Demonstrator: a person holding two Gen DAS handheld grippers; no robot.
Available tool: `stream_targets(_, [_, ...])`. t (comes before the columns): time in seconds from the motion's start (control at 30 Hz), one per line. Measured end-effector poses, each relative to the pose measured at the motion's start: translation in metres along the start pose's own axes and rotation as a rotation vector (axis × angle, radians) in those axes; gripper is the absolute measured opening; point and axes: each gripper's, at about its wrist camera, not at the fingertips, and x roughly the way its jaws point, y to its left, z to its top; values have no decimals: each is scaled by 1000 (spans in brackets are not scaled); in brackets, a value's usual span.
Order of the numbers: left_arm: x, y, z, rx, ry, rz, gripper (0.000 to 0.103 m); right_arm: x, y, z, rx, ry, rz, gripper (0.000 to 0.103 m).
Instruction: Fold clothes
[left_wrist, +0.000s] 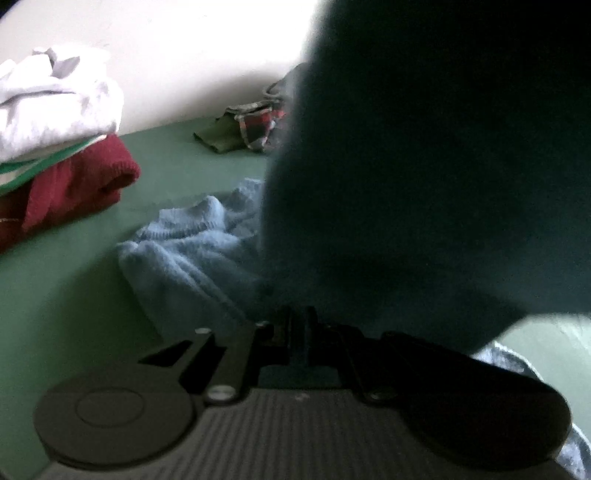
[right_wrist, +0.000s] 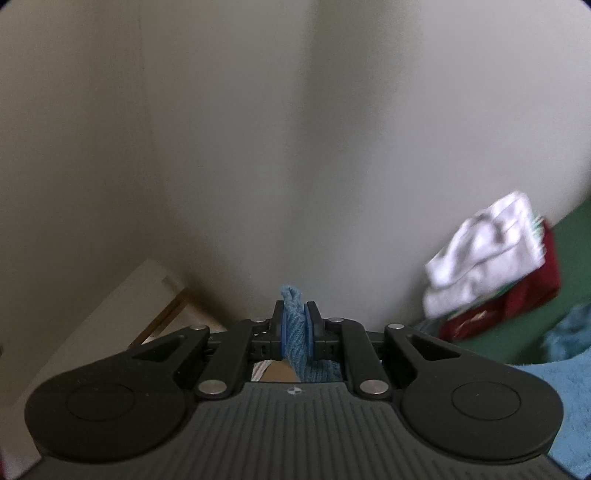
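A light blue knit sweater (left_wrist: 192, 243) lies crumpled on the green surface (left_wrist: 74, 295). Part of it rises as a dark, backlit sheet (left_wrist: 424, 166) that fills the right of the left wrist view. My left gripper (left_wrist: 297, 325) sits at the base of that sheet with its fingers close together, shut on the fabric. In the right wrist view my right gripper (right_wrist: 295, 325) is shut on a bunched fold of the blue sweater (right_wrist: 293, 317), lifted and pointing at a bare wall. More of the sweater trails at lower right (right_wrist: 569, 387).
A folded stack, a white garment (left_wrist: 55, 103) over a red one (left_wrist: 74, 188), sits at the left of the green surface; it shows too as a blurred stack (right_wrist: 484, 254). A plaid and olive heap (left_wrist: 243, 129) lies by the wall. A pale board (right_wrist: 110, 321) stands low left.
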Motion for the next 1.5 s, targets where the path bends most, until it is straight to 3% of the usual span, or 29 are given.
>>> stream_targets(0.17, [-6,16,-5,-30,-12,-15,1,-9,10,-31,-39,125,24,11])
stream_targets(0.43, [-27,30,-17,-26,13,-70,5,-33,1,-89,1,335,-97,11])
stream_targets(0.47, [-28,31,-18,-33,17,-80,12,-36,-1,-95,15,357,-110,11])
stream_targets(0.53, [-31,33,-18,-51,12,-98,43,-43,-1,-105,29,393,-138,11])
stream_targets(0.6, [-36,35,-17,-72,-10,-111,59,-51,-1,-115,45,421,-162,11])
stream_targets(0.63, [-36,35,-17,-88,-12,-124,65,-56,0,-120,58,428,-168,11])
stream_targets(0.77, [-25,30,-15,-125,27,-163,65,-63,3,-129,61,435,-183,11])
stream_targets(1.0, [-17,14,-22,-125,53,-182,54,-67,11,-126,52,398,-182,11])
stream_targets(1.07, [-18,17,-24,-159,49,-195,46,-71,12,-125,55,382,-182,11])
stream_targets(1.1, [-19,18,-24,-176,39,-193,34,-73,12,-125,57,374,-182,11])
stream_targets(1.13, [-21,19,-25,-191,28,-189,15,-75,13,-124,59,367,-182,11])
stream_targets(1.2, [-26,19,-26,-214,-1,-176,0,-79,13,-123,64,351,-183,11])
stream_targets(1.3, [-39,19,-26,-249,-67,-170,0,-84,14,-121,70,328,-183,11])
stream_targets(1.5, [-61,8,-24,-232,-127,-142,0,-94,19,-122,74,311,-189,11])
